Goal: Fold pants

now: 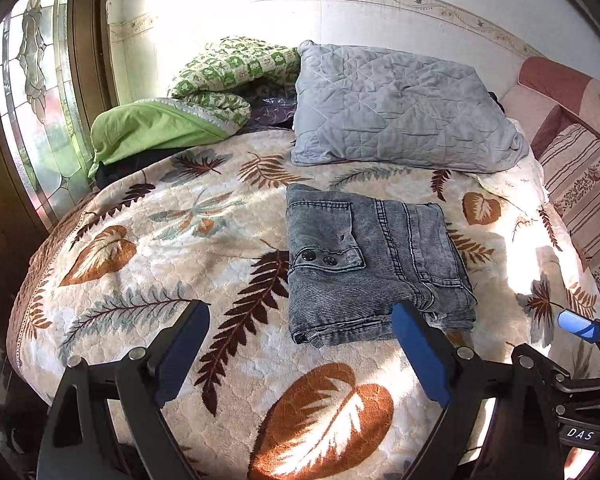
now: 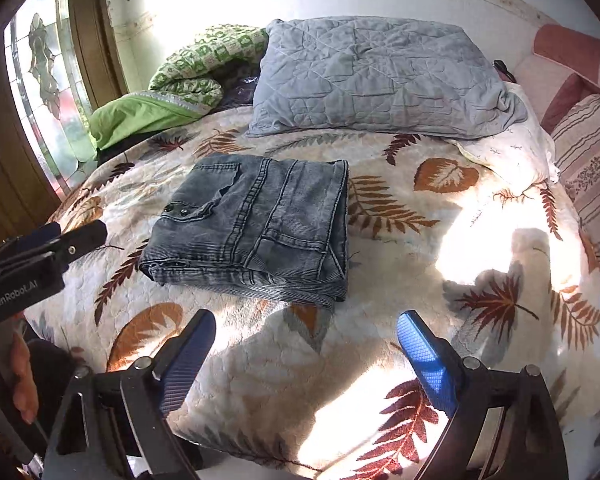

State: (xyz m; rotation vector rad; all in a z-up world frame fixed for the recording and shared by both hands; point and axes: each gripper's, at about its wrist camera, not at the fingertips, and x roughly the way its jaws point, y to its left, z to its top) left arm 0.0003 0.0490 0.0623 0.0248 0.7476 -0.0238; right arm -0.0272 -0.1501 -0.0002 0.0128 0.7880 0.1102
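Observation:
Grey washed denim pants (image 1: 372,264) lie folded into a compact square on the leaf-patterned blanket (image 1: 160,248); the same pants (image 2: 256,232) sit left of centre in the right wrist view. My left gripper (image 1: 300,322) is open, its blue pads wide apart just short of the pants' near edge, nothing between them. My right gripper (image 2: 306,330) is also open and empty, hovering over the blanket (image 2: 440,240) in front of the pants' near right corner. The right gripper's tip (image 1: 578,324) shows at the left view's right edge; the left gripper's fingers (image 2: 76,236) show at the right view's left edge.
A grey quilted pillow (image 1: 400,108) lies behind the pants. Green bedding (image 1: 172,120) is heaped at the back left near a stained-glass window (image 1: 32,80). A striped pink headboard cushion (image 1: 580,184) lines the right side. A hand (image 2: 20,372) shows at lower left.

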